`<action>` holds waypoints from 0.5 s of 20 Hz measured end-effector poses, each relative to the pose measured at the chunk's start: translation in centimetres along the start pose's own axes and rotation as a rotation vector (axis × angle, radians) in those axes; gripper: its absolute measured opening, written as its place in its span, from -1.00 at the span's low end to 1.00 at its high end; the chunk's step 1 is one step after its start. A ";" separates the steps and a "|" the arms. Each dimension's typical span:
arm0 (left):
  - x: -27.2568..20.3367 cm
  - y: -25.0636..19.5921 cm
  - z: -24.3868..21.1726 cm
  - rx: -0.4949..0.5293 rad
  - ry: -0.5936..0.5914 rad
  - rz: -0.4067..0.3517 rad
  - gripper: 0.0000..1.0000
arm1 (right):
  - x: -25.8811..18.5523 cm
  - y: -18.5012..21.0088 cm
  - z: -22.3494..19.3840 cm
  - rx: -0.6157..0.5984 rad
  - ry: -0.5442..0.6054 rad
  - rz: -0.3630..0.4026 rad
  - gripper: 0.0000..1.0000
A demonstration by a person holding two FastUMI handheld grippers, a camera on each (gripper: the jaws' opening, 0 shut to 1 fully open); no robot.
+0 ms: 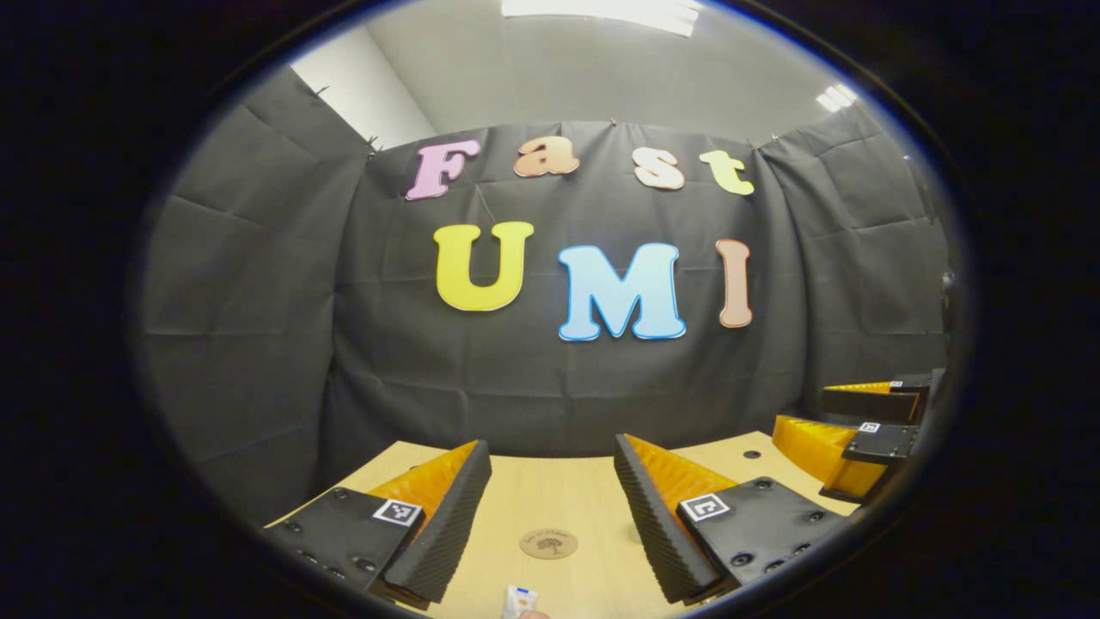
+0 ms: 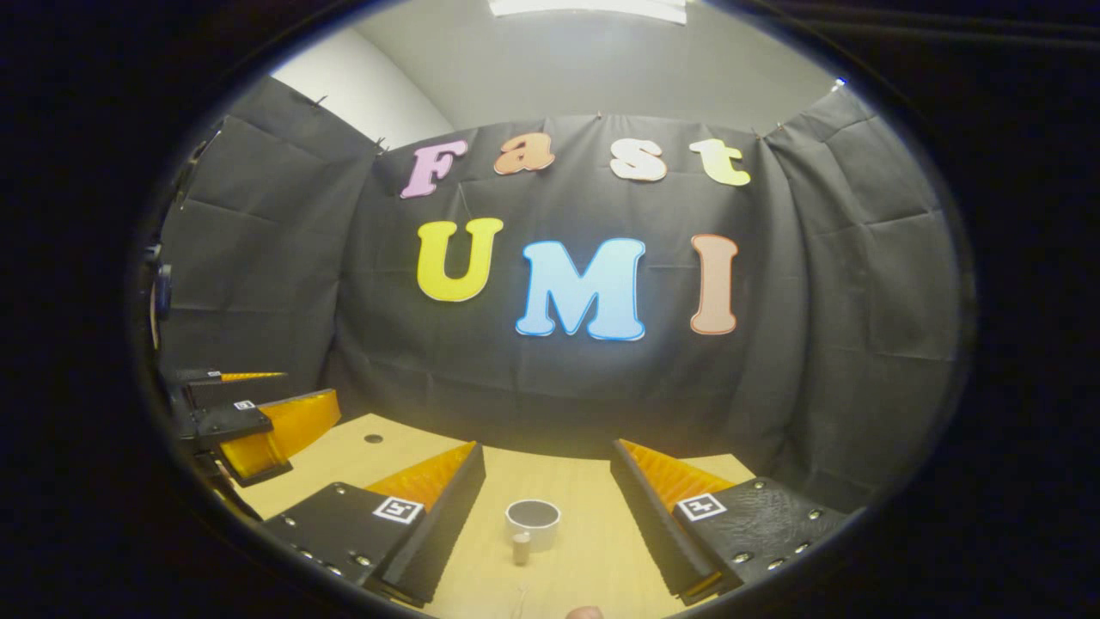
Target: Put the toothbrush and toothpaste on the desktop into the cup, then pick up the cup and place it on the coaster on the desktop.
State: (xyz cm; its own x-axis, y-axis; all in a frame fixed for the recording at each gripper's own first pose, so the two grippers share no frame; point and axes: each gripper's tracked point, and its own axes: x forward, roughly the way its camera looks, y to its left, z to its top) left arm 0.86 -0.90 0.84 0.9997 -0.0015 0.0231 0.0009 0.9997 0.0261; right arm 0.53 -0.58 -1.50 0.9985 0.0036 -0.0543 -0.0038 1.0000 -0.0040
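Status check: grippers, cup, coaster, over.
Left gripper open, empty, coaster ahead between its fingers. Right gripper open, empty, white cup upright ahead on desktop. Nothing blocking either.

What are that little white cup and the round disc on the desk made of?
The cup looks like glazed ceramic: white, smooth, thick-rimmed, though plastic is possible. The coaster looks like wood or cork: flat, tan, with a dark printed mark. The desk has a pale wood-grain finish.
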 end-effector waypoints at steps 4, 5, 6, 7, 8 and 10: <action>0.6 0.1 -0.7 0.006 0.012 0.001 0.86 | 0.3 0.3 -0.9 -0.009 0.032 0.010 0.83; 0.7 0.1 -1.0 0.009 0.018 0.000 0.86 | 0.4 0.3 -1.2 -0.011 0.038 0.009 0.83; 0.9 0.1 -1.3 0.012 0.024 -0.001 0.84 | 0.5 0.4 -1.3 -0.013 0.041 0.010 0.83; 1.0 0.0 -1.6 0.015 0.031 -0.005 0.84 | 0.6 0.5 -1.6 -0.015 0.048 0.009 0.83; 1.2 -0.2 -2.0 0.018 0.037 -0.009 0.86 | 0.6 0.5 -1.9 -0.014 0.055 0.007 0.82; 1.6 -0.5 -2.8 0.020 0.059 -0.019 0.87 | 0.9 0.7 -2.9 -0.007 0.085 0.008 0.83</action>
State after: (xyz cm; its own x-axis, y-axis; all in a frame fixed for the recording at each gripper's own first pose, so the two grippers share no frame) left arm 2.57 -1.33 -1.89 0.9991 -0.0188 -0.0367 0.0205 0.9987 0.0459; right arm 1.22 0.15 -4.45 0.9902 0.0104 -0.1392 -0.0120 0.9999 -0.0105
